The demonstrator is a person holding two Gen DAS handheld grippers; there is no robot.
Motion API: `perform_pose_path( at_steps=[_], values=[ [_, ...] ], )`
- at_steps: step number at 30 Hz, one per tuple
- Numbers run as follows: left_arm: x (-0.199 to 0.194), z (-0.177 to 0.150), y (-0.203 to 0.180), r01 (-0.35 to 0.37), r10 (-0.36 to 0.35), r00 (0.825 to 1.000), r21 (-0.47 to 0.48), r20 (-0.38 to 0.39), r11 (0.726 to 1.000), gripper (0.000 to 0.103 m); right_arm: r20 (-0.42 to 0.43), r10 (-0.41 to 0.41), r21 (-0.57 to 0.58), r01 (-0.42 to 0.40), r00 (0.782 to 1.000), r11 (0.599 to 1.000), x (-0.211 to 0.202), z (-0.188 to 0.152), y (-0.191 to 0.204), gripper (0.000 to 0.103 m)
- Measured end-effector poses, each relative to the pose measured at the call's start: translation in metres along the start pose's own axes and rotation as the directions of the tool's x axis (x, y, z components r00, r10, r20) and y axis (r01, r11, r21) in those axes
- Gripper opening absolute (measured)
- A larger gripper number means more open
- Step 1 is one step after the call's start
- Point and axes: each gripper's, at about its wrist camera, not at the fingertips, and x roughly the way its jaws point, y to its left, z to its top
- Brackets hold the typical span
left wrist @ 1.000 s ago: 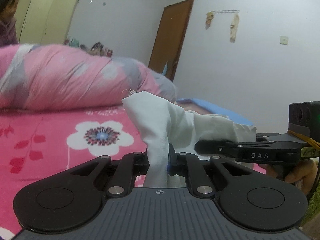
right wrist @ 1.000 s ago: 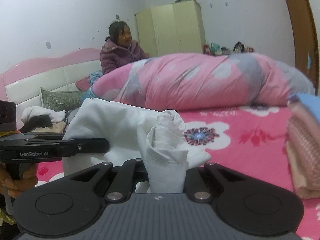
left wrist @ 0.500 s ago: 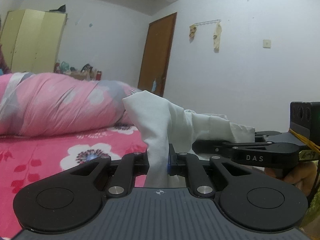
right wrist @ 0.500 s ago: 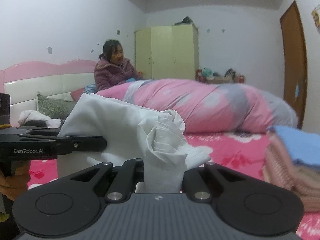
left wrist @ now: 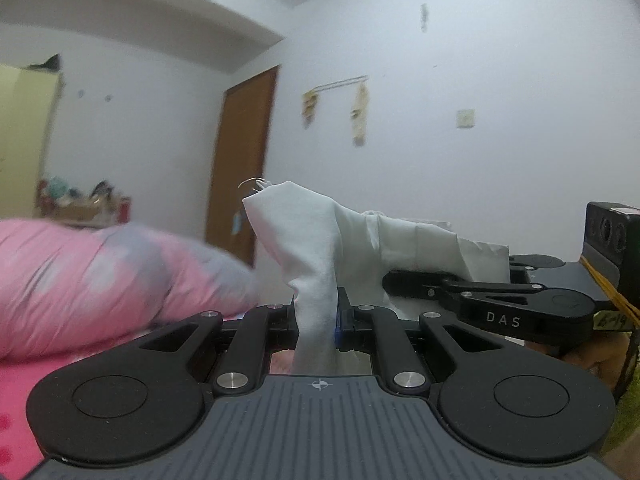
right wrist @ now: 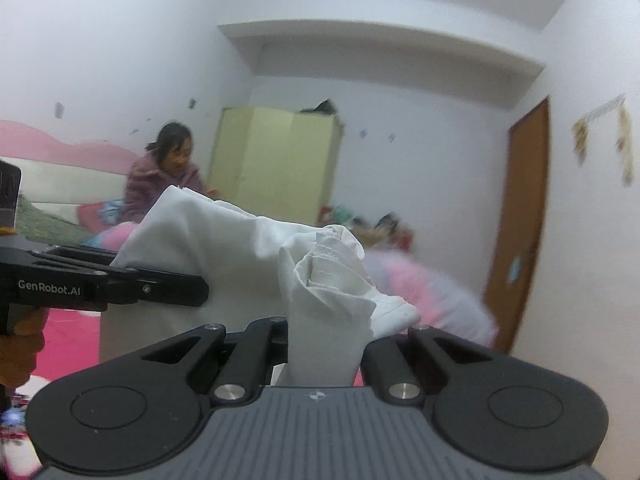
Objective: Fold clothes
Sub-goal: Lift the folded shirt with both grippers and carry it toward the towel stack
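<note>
Above the bed [left wrist: 24, 376], both grippers hold one white garment [left wrist: 316, 248] stretched between them, clear of the pink floral sheet. Left gripper [left wrist: 318, 320]: jaws pinched nearly closed on a bunched corner of the cloth, which pokes up at 12 o'clock. Right gripper [right wrist: 326, 340]: same, clamped tight on a thicker wad with a stitched hem showing. Each wrist view catches the other gripper side-on, right one at 3 o'clock in the left view, left one at 9 o'clock in the right view, cloth sagging between.

Pink quilt [left wrist: 100, 280] heaped at 9 o'clock, wardrobe [right wrist: 276, 164] and a seated person [right wrist: 168, 176] beyond, door [right wrist: 520, 240] at 3 o'clock.

My read: lift-and-spread step, fold not yet made. Next move calls for pulling the two corners apart to take out the slack, then laying the garment flat on the bed without loosening either pinch. Risk: the bunched hold hides where the edges are, so the fold could go skewed.
</note>
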Motion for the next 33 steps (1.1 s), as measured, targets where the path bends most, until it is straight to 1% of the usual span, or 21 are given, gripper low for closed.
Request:
perform_pose_path(
  at_steps=[3,7,14,17,23,28,33],
  values=[
    [0.031,0.015,-0.013,0.030,-0.031,0.999,0.019,0.029,0.999,0.010,0.031,-0.060,-0.035,0.061,0.998,0.998,-0.001,0.014,-0.025,0.006],
    [0.076,0.029,-0.025,0.062,-0.064,0.997,0.030,0.054,0.998,0.010,0.057,-0.124,-0.058,0.127,0.991,0.990,0.008,0.028,-0.063,0.006],
    [0.144,0.044,-0.046,0.095,-0.100,0.992,0.058,0.079,0.994,0.010,0.095,-0.199,-0.070,0.206,0.975,0.976,0.037,0.037,-0.121,0.006],
    [0.165,0.045,-0.051,0.101,-0.107,0.990,0.077,0.088,0.992,0.010,0.101,-0.214,-0.068,0.222,0.971,0.973,0.051,0.034,-0.142,0.006],
    [0.205,0.035,-0.051,0.091,-0.096,0.993,0.068,0.070,0.993,0.010,0.092,-0.221,-0.067,0.228,0.971,0.971,0.073,0.013,-0.172,0.006],
    [0.225,0.023,-0.045,0.089,-0.092,0.994,0.065,0.054,0.994,0.010,0.077,-0.215,-0.042,0.218,0.974,0.975,0.083,-0.007,-0.189,0.006],
    [0.245,0.019,-0.036,0.077,-0.079,0.996,0.055,0.031,0.995,0.010,0.069,-0.207,-0.017,0.209,0.976,0.978,0.099,-0.022,-0.210,0.006]
  ],
)
